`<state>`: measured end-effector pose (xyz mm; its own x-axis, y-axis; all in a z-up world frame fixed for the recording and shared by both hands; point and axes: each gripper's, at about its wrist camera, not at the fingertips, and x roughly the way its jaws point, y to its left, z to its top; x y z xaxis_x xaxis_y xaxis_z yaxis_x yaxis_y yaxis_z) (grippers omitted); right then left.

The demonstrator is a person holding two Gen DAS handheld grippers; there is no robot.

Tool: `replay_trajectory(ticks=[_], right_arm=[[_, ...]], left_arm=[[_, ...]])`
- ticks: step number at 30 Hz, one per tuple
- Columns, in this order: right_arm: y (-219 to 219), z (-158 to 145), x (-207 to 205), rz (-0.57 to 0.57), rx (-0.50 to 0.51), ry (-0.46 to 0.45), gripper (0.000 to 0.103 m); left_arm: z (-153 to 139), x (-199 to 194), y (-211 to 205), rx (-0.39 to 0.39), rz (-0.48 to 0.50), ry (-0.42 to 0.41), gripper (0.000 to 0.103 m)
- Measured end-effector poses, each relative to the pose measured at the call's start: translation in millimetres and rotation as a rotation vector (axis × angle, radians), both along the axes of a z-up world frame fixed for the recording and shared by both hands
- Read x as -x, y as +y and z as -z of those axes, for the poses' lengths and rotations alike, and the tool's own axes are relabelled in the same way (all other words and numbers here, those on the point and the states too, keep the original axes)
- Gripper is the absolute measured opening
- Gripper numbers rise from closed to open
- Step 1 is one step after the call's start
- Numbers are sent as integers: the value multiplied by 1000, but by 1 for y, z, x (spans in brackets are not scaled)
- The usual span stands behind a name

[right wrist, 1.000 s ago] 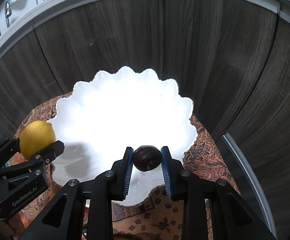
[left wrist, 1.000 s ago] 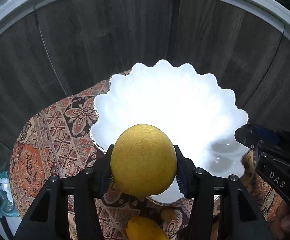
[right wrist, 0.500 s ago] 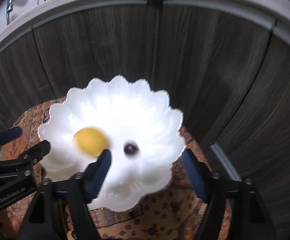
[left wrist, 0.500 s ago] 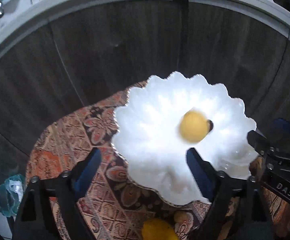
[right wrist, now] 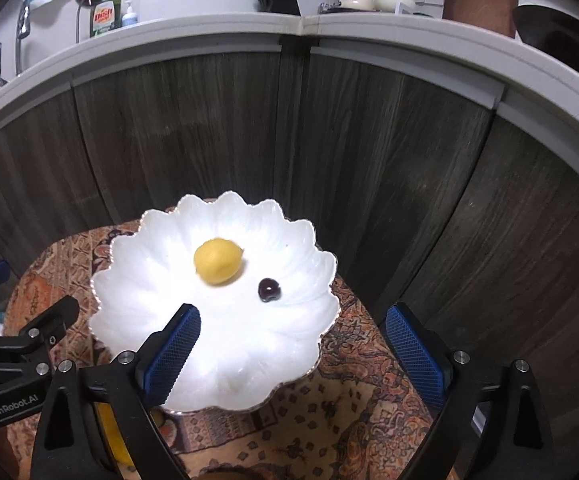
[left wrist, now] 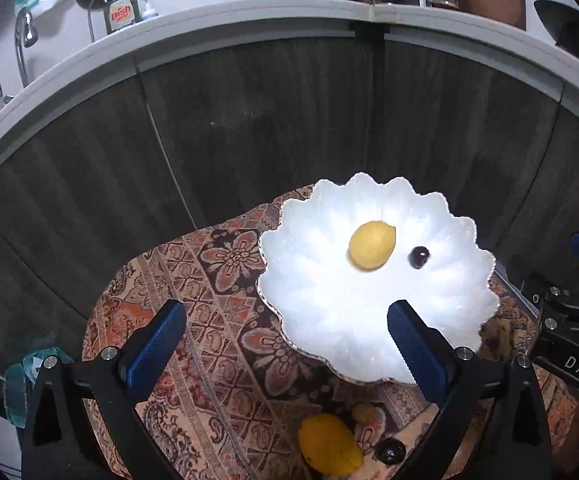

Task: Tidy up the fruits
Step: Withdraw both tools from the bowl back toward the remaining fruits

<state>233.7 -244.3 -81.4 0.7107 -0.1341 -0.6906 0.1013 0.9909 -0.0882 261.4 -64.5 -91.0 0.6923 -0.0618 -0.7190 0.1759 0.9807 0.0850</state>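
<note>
Your left gripper (left wrist: 287, 334) reads "GenRobot.AI", right gripper (right wrist: 293, 338) "DAS"; both spread wide, holding nothing. Lemon (right wrist: 218, 261) lies in white scalloped bowl (right wrist: 161, 312), long axis across, tip right; dark cherry (right wrist: 269, 290) near it

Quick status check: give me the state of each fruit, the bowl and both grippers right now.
left gripper: open, empty
right gripper: open, empty
lemon: lying in the bowl
dark cherry: in the bowl, apart from the lemon
white scalloped bowl: upright on the patterned cloth
second lemon: on the cloth, outside the bowl
second dark fruit: on the cloth beside it
</note>
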Motion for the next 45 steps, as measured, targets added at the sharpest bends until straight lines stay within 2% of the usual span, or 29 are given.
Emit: replay_trajectory(ticks=[8, 20, 28, 37, 45], right_arm=[[7, -24, 27, -8, -3, -35, 95], [17, -39, 57, -26, -8, -58, 95], [25, -41, 72, -40, -18, -59, 95], [38, -35, 87, -57, -28, -55, 95], [49, -23, 96, -70, -34, -31, 95]], left_arm=[[-18, 25, 9, 15, -7, -27, 102], [-30, 59, 22, 30, -20, -38, 102], [-32, 77, 30, 32, -40, -49, 102], [-23, 96, 44, 40, -64, -24, 102], [-16, 110, 55, 11, -76, -39, 102]])
